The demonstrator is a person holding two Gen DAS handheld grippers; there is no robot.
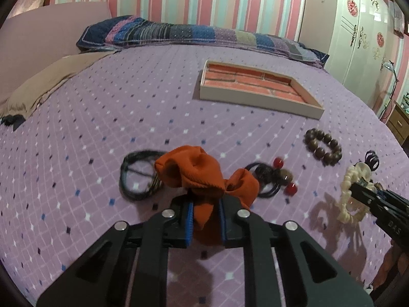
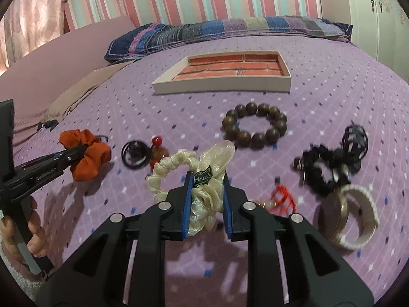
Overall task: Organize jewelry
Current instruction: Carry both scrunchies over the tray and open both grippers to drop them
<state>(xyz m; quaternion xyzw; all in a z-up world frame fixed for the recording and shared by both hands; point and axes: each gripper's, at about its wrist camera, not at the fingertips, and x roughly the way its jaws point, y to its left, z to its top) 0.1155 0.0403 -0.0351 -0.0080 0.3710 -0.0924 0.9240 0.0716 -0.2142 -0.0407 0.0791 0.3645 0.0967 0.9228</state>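
Observation:
My left gripper [image 1: 203, 206] is shut on an orange scrunchie [image 1: 194, 171], held just above the purple bedspread; it also shows in the right wrist view [image 2: 85, 157]. My right gripper [image 2: 206, 189] is shut on a cream scrunchie [image 2: 189, 171], which also shows in the left wrist view [image 1: 349, 197]. A shallow tray [image 2: 222, 87] with a brick-pattern floor lies farther back on the bed, seen too in the left wrist view [image 1: 255, 97]. A brown bead bracelet [image 2: 254, 125] lies between the grippers and the tray.
On the bedspread lie a black cord loop [image 1: 135, 176], dark hair ties with red beads [image 1: 276, 179], a black scrunchie [image 2: 324, 168], a black claw clip [image 2: 355, 138], a red coiled piece [image 2: 283, 197] and a round tin with a white band [image 2: 350, 222]. A patchwork pillow [image 1: 179, 34] lies at the back.

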